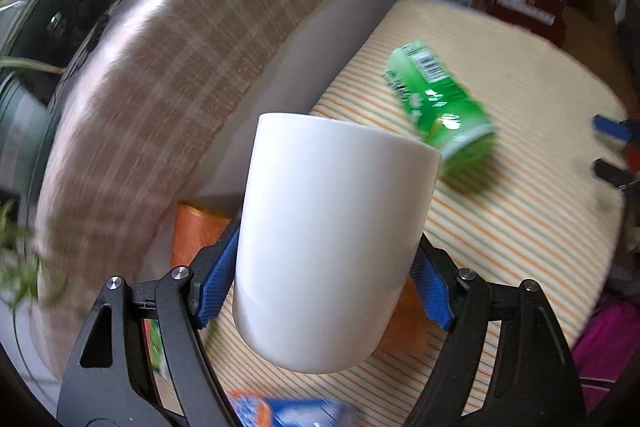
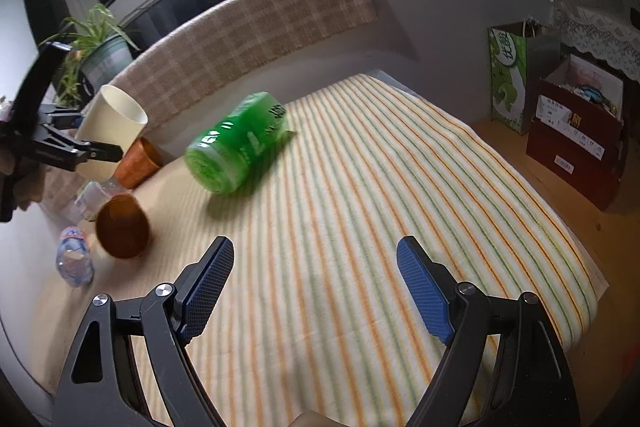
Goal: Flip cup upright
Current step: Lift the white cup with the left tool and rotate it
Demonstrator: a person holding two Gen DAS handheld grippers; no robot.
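A plain white cup [image 1: 332, 243] fills the middle of the left wrist view, held above the striped tablecloth [image 1: 520, 227], rim at the top and rounded base toward the camera. My left gripper [image 1: 326, 287] is shut on the cup, one blue pad on each side. In the right wrist view the same cup [image 2: 114, 125] shows at far left, held in the air by the left gripper [image 2: 76, 151], mouth tilted upward. My right gripper [image 2: 316, 287] is open and empty above the tablecloth [image 2: 400, 207].
A green can [image 2: 240, 147] lies on its side, blurred, mid-cloth; it also shows in the left wrist view [image 1: 440, 107]. Two orange-brown cups [image 2: 122, 227] [image 2: 140, 163] and a small plastic bottle [image 2: 74, 261] sit at the left. A plaid bench back [image 2: 240, 39], a green bag [image 2: 508, 79] and a red box [image 2: 572, 147] border the table.
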